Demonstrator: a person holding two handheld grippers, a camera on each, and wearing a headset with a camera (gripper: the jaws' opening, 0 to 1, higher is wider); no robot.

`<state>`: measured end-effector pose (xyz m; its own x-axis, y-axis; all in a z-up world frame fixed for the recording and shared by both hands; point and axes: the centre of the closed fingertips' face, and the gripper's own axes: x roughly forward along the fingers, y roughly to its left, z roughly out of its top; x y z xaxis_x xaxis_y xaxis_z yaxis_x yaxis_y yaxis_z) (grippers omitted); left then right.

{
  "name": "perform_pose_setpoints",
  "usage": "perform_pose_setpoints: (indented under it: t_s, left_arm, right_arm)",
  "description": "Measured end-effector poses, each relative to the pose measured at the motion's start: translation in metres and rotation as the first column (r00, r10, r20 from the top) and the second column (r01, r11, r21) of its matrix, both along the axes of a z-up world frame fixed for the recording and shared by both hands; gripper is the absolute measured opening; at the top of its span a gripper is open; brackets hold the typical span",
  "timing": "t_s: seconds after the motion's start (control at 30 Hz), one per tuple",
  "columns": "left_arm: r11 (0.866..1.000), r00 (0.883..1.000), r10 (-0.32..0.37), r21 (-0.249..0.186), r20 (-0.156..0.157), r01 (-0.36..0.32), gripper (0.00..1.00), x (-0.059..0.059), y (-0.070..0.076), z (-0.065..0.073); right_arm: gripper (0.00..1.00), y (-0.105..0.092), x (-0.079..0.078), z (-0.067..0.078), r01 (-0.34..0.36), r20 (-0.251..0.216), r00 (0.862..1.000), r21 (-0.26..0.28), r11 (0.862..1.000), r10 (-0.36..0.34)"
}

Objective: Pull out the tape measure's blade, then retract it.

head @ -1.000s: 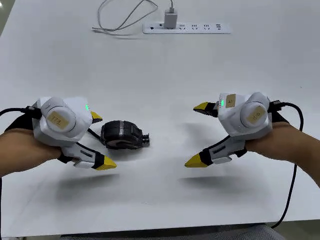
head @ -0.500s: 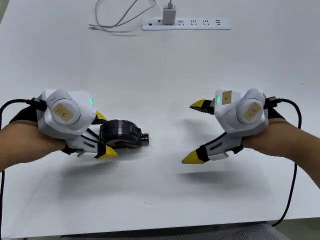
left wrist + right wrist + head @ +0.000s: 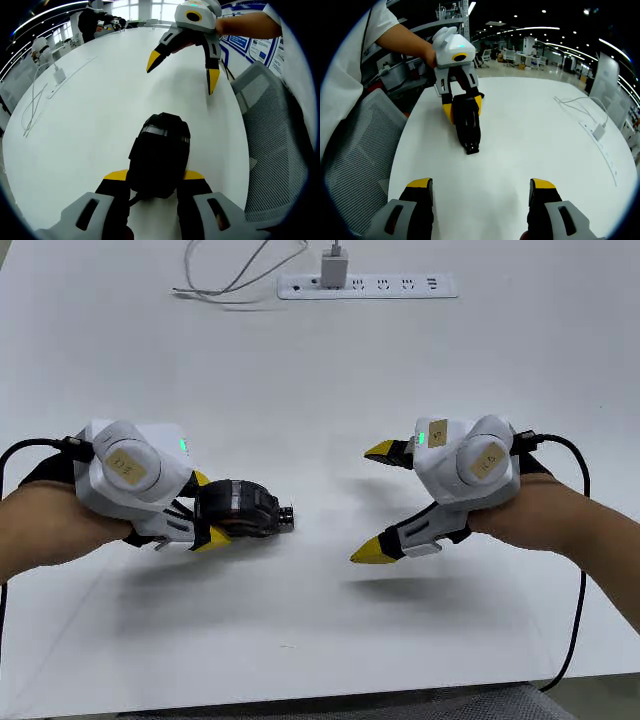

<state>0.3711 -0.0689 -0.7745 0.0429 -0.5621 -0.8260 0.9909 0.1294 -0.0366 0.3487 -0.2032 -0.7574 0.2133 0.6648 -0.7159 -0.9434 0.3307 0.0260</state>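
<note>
Black tape point(image 3: 245, 508) rests on the table point(image 3: 300, 370) in the head view, our left gripper point(image 3: 208, 508) clamped on it; our right gripper point(image 3: 372, 501) gapes empty, well apart. Left gripper view shows that pinch. Right gripper view: nothing drawn out, so we judge pulling and retracting both remain.

left claw point(image 3: 208, 508) clamped, right claw point(image 3: 373, 501) spread

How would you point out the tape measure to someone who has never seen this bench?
On the white table, look toward the near edge, far from the power strip at the back. The tape measure sits gripped in the left claw. It is the one black, rounded case there, while the right claw stands open, holding nothing.
</note>
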Motion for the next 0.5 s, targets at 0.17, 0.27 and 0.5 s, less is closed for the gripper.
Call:
perform_pose_setpoints:
  t_s: [0.17, 0.27, 0.5]
  left_arm:
    - [1.000, 1.000, 0.008, 0.000, -0.005, -0.008, 0.30, 0.000, 0.000, 0.000]
    - [1.000, 1.000, 0.007, 0.000, -0.007, -0.007, 0.30, 0.000, 0.000, 0.000]
    - [1.000, 1.000, 0.008, 0.003, -0.003, -0.008, 0.29, 0.000, 0.001, 0.000]
  right_arm:
    - [0.76, 0.006, 0.001, -0.001, 0.002, -0.008, 1.000, 0.020, 1.000, -0.002]
    - [0.74, 0.009, 0.001, -0.001, -0.001, -0.009, 1.000, 0.030, 1.000, 0.001]
    - [0.63, 0.026, 0.002, -0.007, -0.030, -0.004, 1.000, 0.060, 0.998, 0.030]
